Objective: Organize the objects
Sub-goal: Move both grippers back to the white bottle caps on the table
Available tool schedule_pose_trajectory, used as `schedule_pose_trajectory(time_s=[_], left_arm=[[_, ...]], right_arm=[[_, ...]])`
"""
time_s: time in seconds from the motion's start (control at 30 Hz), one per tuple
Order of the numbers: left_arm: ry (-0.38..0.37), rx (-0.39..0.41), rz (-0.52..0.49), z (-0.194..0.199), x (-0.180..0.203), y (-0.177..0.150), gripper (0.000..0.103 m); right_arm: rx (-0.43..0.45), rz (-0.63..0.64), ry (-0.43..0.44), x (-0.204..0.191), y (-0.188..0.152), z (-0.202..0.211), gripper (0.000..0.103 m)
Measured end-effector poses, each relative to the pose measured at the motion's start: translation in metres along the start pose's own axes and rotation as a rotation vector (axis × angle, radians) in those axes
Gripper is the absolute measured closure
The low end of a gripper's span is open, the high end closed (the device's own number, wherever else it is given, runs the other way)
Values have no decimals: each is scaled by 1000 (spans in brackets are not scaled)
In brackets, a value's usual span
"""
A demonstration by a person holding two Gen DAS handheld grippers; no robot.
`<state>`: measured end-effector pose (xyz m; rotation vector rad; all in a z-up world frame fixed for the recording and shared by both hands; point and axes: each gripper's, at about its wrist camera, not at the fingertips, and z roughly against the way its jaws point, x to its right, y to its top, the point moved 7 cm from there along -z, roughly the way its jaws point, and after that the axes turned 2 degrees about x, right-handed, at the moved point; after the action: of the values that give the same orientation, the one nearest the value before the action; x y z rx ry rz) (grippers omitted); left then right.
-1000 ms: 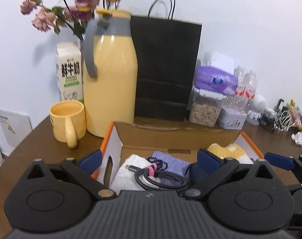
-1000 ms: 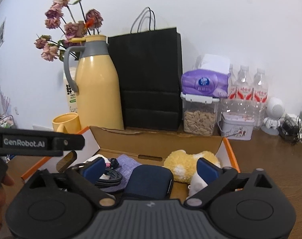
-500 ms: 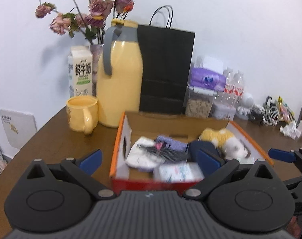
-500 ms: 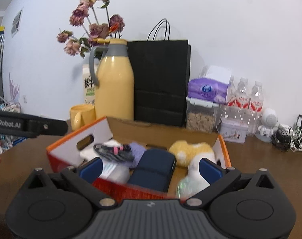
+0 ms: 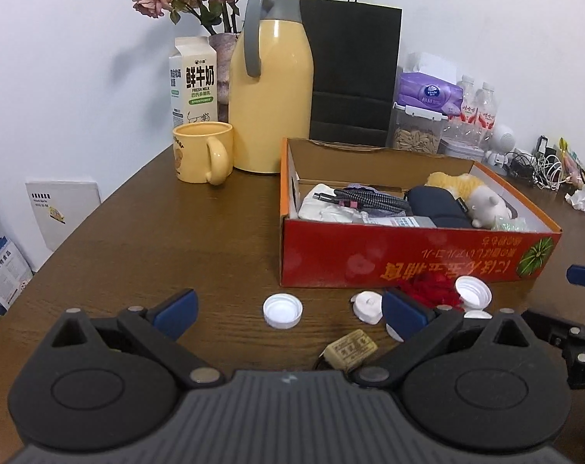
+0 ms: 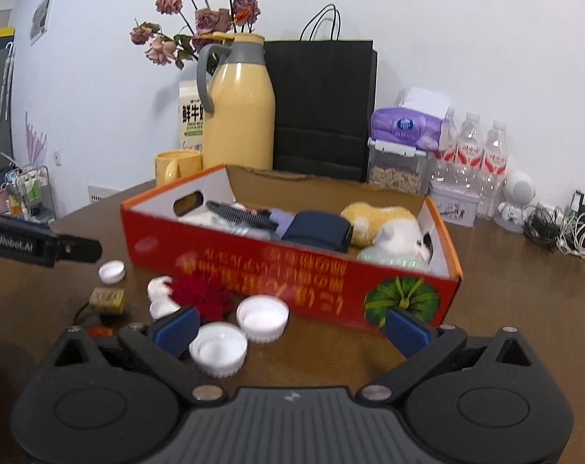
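You held both grippers low in front of the red box (image 5: 408, 259), each with its jaws spread wide and nothing between them: the left gripper (image 5: 288, 309) faced the box's left corner, the right gripper (image 6: 290, 326) its long front wall. The loose things lay on the table (image 5: 157, 239) just in front of the box. One white cap (image 5: 283, 310) sat alone off the box's left corner, two more caps (image 6: 262, 318) lay open side up near the front wall, and a red flower (image 6: 199, 294) rested close against that wall with a small white figure (image 6: 159, 297) beside it. A small tan block (image 5: 350, 348) with a dark cord lay a little further out from the box. The caps looked light, stiff and smooth, likely to skate on the wood, so a pinch across the rim would have suited them. The flower looked soft and crushable; a gentle hold on its head seemed wise. The box already held a cable (image 5: 369, 201), a dark pouch (image 6: 317, 230) and a plush toy (image 6: 381, 220).
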<state>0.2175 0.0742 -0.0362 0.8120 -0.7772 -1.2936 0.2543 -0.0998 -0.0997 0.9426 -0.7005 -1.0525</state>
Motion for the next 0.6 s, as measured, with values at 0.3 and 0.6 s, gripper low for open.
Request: schedule_pose_trajectory(time_s=[0.3,0.6], left_arm=[[28,19,-29,3,-1,-22,0],[-2,30,12,3,-5,-23,0]], right_arm=[[-56,20,35,-14,-16,-6,13],[-111,4,83,-26,-22,-22,36]])
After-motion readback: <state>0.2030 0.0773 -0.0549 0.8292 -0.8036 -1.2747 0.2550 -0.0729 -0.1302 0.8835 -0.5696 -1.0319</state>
